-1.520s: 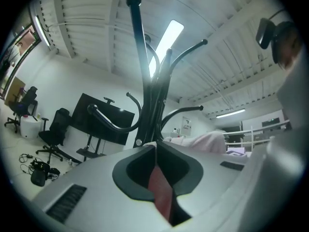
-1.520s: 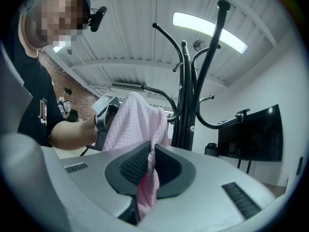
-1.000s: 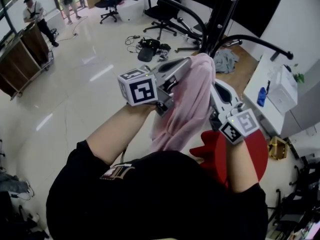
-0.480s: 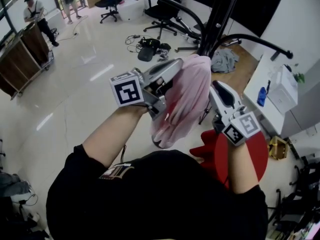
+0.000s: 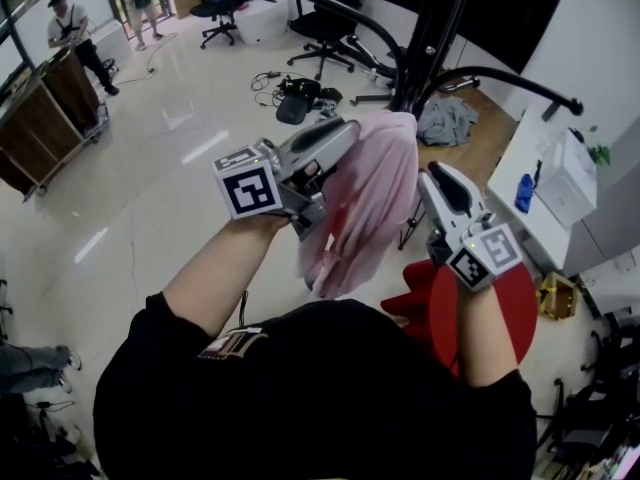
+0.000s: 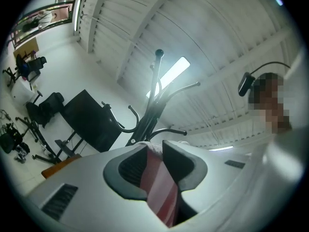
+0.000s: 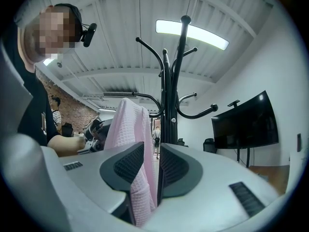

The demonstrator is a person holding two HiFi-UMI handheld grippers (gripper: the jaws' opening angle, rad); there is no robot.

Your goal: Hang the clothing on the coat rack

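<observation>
A pink waffle-weave garment (image 5: 368, 203) hangs in a bunch in front of the black coat rack (image 5: 432, 38). In the right gripper view its top (image 7: 126, 105) seems draped over the end of a low hook arm. My left gripper (image 5: 345, 133) comes at it from the left. Its jaws are opening, and a fold of the cloth (image 6: 157, 187) still fills the gap and touches both pads. My right gripper (image 5: 432, 176) stands just right of the garment. Its jaws are parted around a hanging edge (image 7: 145, 178), with a dark gap at the right pad.
The rack's pole (image 7: 174, 81) and curved hooks (image 6: 153, 98) rise ahead of both grippers. A red round object (image 5: 500, 308) lies below right, a grey cloth (image 5: 450, 118) on the floor, a white table (image 5: 545, 188) at right, office chairs (image 5: 325, 23) behind, and a person (image 5: 70, 28) by a wooden cart far left.
The left gripper has shifted left and a little down, its jaws now wider. The right gripper has let go of the cloth and stands slightly apart from it. The garment hangs looser.
</observation>
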